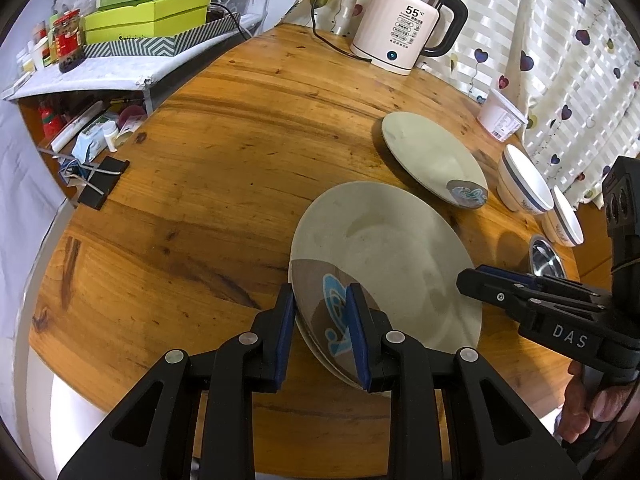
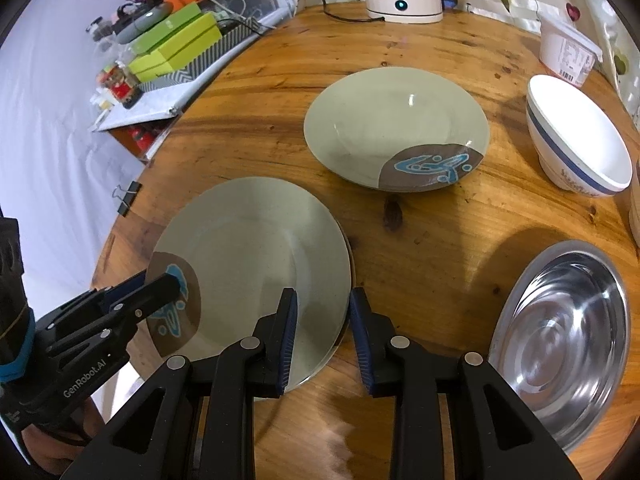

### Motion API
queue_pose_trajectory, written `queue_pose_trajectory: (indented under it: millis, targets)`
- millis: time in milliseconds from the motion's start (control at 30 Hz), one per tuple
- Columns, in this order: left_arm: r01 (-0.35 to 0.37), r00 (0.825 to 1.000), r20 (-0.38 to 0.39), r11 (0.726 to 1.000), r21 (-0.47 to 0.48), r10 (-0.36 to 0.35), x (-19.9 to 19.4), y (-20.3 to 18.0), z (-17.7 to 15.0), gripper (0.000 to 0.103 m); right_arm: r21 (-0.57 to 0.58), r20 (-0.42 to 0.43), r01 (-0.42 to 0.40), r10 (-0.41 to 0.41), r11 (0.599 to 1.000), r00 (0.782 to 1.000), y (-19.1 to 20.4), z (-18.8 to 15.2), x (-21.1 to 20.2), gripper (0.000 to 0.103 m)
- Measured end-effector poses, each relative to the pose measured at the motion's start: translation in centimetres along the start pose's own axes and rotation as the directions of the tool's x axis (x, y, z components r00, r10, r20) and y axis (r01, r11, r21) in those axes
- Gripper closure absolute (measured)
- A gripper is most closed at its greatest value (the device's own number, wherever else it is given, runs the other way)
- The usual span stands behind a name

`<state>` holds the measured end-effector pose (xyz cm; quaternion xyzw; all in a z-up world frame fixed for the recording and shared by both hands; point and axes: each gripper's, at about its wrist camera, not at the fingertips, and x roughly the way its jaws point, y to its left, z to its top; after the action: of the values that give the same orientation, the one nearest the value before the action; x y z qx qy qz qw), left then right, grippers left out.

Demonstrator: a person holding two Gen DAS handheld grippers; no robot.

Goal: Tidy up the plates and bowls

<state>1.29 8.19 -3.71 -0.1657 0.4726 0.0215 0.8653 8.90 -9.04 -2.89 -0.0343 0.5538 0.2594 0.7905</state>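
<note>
Near plate (image 1: 384,264): left gripper (image 1: 320,332) is clamping its patterned rim; right gripper (image 2: 324,336) is straddling the opposite edge, fingers apart. Uneven lifting risks slipping.

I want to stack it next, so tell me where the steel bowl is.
The steel bowl sits at the lower right of the right wrist view, on the wooden table near its edge, right of the near plate and below the blue-striped white bowl.
</note>
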Motion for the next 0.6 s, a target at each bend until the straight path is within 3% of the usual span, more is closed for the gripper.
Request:
queue_pose_trajectory:
  millis: [600]
  targets:
    - [0.014,1.000,0.009,1.000,-0.004,-0.014,-0.13,0.52,0.64,0.076,0.024,0.025,-0.020,0.019,1.000,0.999,-0.63,-0.16,-0.41,0.076]
